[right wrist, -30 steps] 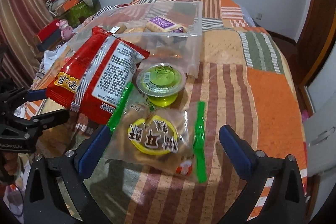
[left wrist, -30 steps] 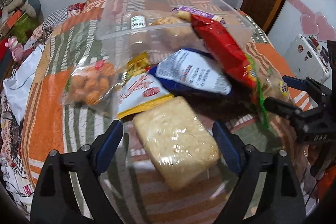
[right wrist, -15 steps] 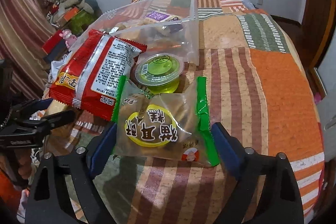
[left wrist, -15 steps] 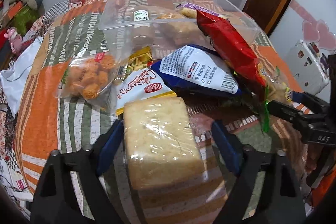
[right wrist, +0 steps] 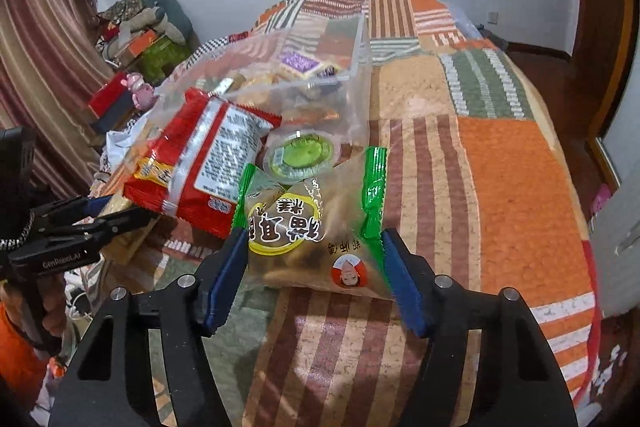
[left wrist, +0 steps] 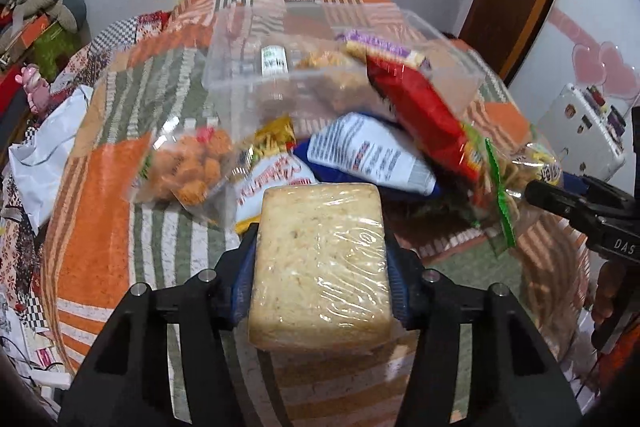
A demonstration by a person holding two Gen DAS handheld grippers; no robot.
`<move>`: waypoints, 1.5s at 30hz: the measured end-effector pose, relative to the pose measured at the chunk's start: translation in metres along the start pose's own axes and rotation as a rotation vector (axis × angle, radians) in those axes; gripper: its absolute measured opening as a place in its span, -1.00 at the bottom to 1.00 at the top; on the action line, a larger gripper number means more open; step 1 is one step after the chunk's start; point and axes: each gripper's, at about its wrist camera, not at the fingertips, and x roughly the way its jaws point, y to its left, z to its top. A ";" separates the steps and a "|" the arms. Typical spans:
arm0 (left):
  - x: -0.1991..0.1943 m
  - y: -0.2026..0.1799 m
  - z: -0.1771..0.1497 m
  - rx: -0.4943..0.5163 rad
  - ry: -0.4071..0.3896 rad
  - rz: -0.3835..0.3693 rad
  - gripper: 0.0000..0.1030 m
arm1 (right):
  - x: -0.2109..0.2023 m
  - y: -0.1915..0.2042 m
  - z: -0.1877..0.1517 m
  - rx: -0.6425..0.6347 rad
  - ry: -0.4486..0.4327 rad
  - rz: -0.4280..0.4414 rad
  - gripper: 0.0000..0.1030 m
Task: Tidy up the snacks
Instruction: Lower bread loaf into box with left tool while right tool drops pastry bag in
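Both grippers are loaded at once! The left gripper (left wrist: 320, 263) has its jaws clamped on the flanks of the wrapped pale cake block (left wrist: 320, 267), dead centre low in the left view. The right gripper (right wrist: 312, 267) has its jaws pressed against the green-edged pastry bag (right wrist: 312, 223), in the lower middle of the right view, and the bag bulges between them.

This looks like the pick-up step of sorting: two snacks gripped, neither one stowed yet. The obvious destination is the clear plastic bin (left wrist: 248, 83), upper centre of the left view, sitting on the patchwork bedspread (right wrist: 500, 187). The next move, I'd judge, calls for lifting each pack over the near wall and over the pile in front of it.

Inside the bin: a purple-labelled packet (right wrist: 298, 61) and some golden, crumbly snacks, too blurred to name. The red snack bag (right wrist: 204, 163) leans on its rim. Outside it lie the green jelly cup (right wrist: 298, 155), the blue-and-white bag (left wrist: 372, 155) and the orange puffs bag (left wrist: 188, 163)
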 end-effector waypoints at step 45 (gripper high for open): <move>0.040 0.028 0.137 -0.072 -0.132 -0.003 0.07 | 0.073 0.037 0.112 -0.063 -0.106 0.069 0.18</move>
